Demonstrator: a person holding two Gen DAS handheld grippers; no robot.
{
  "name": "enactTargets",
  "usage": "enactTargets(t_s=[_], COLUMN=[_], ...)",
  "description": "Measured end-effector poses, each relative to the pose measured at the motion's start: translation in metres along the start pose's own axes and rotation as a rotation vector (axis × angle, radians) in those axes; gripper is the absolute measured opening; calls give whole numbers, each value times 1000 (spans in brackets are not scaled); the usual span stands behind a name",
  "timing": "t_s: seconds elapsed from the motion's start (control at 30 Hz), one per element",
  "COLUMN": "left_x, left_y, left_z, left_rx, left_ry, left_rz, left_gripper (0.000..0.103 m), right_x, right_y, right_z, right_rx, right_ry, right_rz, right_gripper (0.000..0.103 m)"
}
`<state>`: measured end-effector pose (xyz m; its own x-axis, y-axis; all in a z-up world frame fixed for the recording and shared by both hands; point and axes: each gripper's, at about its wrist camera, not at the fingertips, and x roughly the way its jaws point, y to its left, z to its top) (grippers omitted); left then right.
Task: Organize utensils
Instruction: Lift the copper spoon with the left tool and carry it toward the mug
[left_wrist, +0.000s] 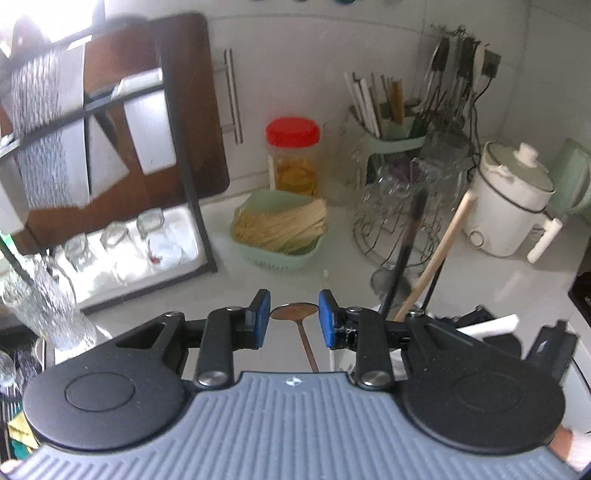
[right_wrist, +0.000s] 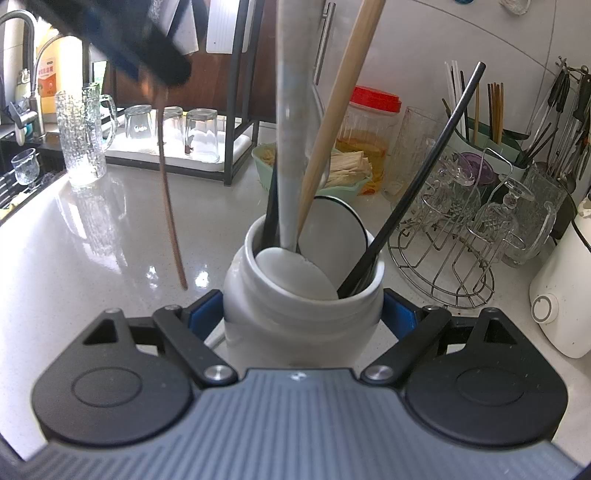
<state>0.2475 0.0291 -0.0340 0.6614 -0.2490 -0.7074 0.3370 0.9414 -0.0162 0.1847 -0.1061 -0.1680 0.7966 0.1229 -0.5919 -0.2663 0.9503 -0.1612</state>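
Right jaws (right_wrist: 303, 317) clamping white jar (right_wrist: 301, 314) on desk (right_wrist: 92, 240); left jaws (left_wrist: 294, 319) gripping brown spoon (right_wrist: 168, 206) at my 10 o'clock, carrying it; next, judging: dropping handle into jar mouth

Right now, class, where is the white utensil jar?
In the right wrist view the white jar stands on the counter at bottom centre, clamped by the right gripper, left of the wire glass rack.

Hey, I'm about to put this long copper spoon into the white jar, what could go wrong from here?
1. The left gripper pinches the copper spoon only by its bowl, with the handle dangling. It might swing or slip out.
2. The white jar, clamped in the right gripper, already holds a grey spatula, a wooden handle and a black handle. The spoon could catch on them.
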Motion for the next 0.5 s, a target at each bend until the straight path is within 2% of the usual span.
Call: enactTargets(t_s=[0.5], left_x=[-70], left_y=[-32], left_z=[50], left_rx=[51], left_ry=[-112], left_rz=[-110], left_gripper=[33], right_x=[0], right_y=[1], right_z=[0], right_rx=[-1], right_ry=[-1], right_rz=[1], right_gripper=[93])
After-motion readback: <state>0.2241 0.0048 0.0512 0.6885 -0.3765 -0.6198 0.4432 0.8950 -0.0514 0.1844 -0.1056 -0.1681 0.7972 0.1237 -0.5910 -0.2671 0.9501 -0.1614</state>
